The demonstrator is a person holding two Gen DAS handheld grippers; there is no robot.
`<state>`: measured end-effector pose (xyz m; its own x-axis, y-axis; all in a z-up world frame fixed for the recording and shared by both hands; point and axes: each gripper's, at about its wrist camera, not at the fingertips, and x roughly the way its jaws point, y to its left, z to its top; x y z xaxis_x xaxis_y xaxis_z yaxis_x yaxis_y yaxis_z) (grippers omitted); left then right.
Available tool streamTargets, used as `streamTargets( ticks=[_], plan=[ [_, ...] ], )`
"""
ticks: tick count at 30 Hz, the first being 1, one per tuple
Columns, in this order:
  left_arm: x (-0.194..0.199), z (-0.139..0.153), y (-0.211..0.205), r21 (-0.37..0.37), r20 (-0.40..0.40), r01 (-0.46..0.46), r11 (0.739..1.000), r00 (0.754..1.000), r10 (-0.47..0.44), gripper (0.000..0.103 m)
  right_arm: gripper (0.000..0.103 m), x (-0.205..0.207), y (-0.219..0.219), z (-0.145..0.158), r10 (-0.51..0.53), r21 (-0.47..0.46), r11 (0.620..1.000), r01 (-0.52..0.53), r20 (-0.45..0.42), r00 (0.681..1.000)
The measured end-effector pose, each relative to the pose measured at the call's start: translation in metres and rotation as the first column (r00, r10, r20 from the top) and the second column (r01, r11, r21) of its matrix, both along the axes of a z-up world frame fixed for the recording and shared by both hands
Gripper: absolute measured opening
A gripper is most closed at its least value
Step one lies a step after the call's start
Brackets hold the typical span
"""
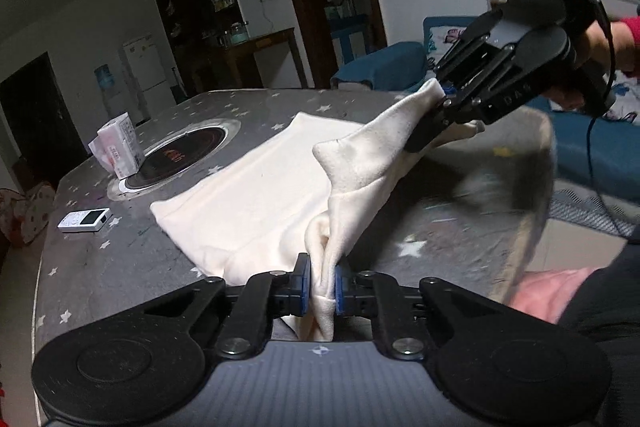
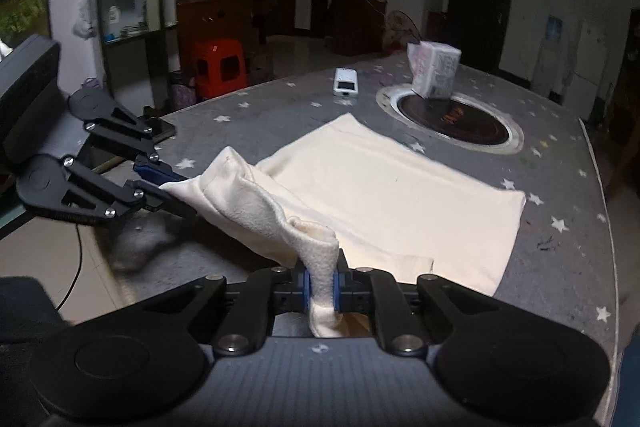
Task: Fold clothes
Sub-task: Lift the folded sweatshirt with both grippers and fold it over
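Claws pinching cream garment; remote, probably, nearby.

Counter beyond the cream cloth: tissue pack obstructs at the far burner ring; remote lies left of it. Starred surface right of cloth passable.

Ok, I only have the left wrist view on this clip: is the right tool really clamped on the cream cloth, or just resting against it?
Observer: Clamped. The right wrist view shows the right tool with its blue pads shut on a rolled bunch of the cream cloth.
Operator: Anything beyond the table on that side?
Observer: A red stool stands on the floor past the table.
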<state>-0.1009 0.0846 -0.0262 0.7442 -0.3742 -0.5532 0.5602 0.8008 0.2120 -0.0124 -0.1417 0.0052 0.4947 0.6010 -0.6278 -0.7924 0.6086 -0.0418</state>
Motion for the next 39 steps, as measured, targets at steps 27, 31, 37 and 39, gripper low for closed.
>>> streamTargets(
  ticks=[27, 31, 37, 39],
  plan=[
    [0.158, 0.007, 0.041, -0.128, -0.285, -0.252, 0.959, 0.936, 0.208, 0.013, 0.010, 0.150, 0.047, 0.002, -0.069, -0.079, 0.995, 0.058, -0.140, 0.988],
    [0.173, -0.005, 0.051, -0.135, -0.303, -0.312, 0.940, 0.917, 0.261, 0.016, 0.015, 0.166, 0.045, -0.033, -0.142, -0.050, 0.990, 0.135, -0.194, 0.971],
    [0.178, -0.005, 0.057, -0.106, -0.268, -0.369, 0.924, 0.905, 0.330, 0.020, 0.035, 0.159, 0.019, -0.025, -0.249, 0.027, 0.966, 0.256, -0.161, 0.955],
    [0.178, -0.001, 0.058, -0.094, -0.236, -0.396, 0.913, 0.900, 0.367, 0.020, 0.035, 0.153, 0.010, -0.017, -0.274, 0.036, 0.959, 0.282, -0.146, 0.950]
  ],
)
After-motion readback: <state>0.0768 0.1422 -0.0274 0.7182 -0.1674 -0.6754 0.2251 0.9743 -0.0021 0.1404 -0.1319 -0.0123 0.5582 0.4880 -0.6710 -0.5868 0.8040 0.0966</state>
